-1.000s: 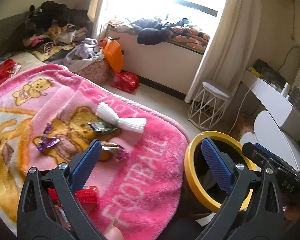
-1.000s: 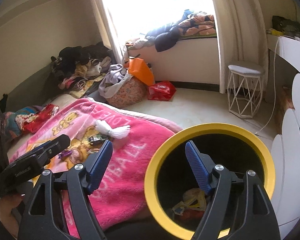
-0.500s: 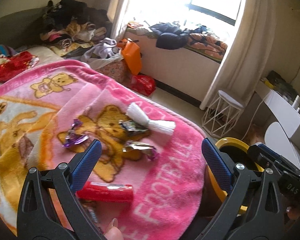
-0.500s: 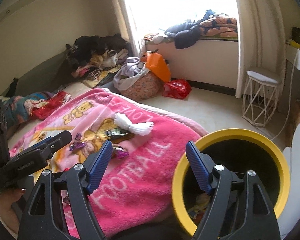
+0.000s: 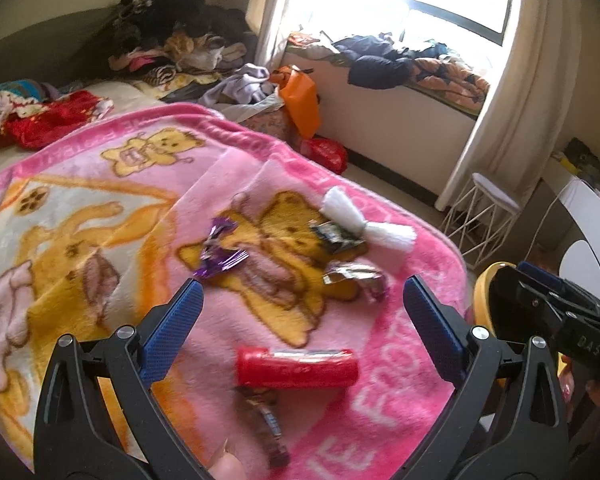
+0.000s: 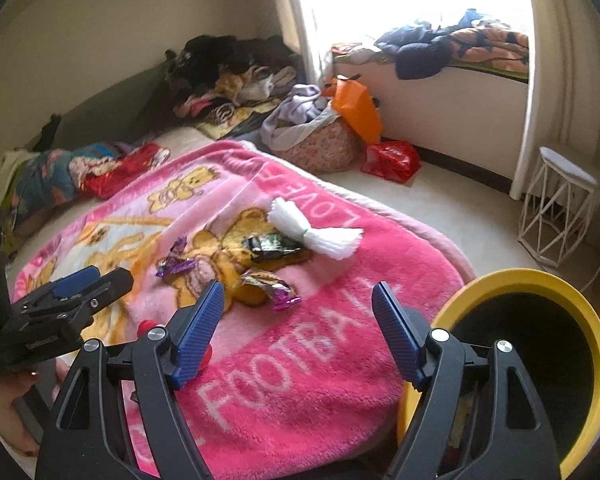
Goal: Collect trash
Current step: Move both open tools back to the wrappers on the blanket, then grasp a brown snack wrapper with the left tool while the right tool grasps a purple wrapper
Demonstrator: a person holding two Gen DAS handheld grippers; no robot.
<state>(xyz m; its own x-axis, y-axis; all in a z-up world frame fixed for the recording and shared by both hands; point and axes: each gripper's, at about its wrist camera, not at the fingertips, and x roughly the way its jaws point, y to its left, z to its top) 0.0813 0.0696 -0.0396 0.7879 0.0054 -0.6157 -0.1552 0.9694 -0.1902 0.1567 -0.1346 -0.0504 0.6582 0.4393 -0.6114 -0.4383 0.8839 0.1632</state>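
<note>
Trash lies on a pink bear blanket (image 5: 100,208): a red packet (image 5: 298,368), a brown wrapper (image 5: 270,428), a purple wrapper (image 5: 220,254), a dark wrapper (image 5: 336,236), a silver-purple wrapper (image 5: 358,276) and a white tassel bundle (image 5: 360,220). My left gripper (image 5: 300,320) is open and empty just above the red packet. My right gripper (image 6: 298,328) is open and empty over the blanket's near edge, beside a yellow-rimmed bin (image 6: 540,344). The wrappers (image 6: 268,284) and the tassel bundle (image 6: 320,232) also show in the right wrist view.
Clothes are piled at the bed's far side (image 5: 172,40). A laundry basket (image 6: 320,144), an orange bag (image 6: 356,108) and a red bag (image 6: 392,160) sit on the floor by the window ledge. A white wire stool (image 6: 556,208) stands at right.
Both grippers have swung left, away from the bin and over the blanket. The red packet now lies between the left gripper's fingers. Both stayed open.
</note>
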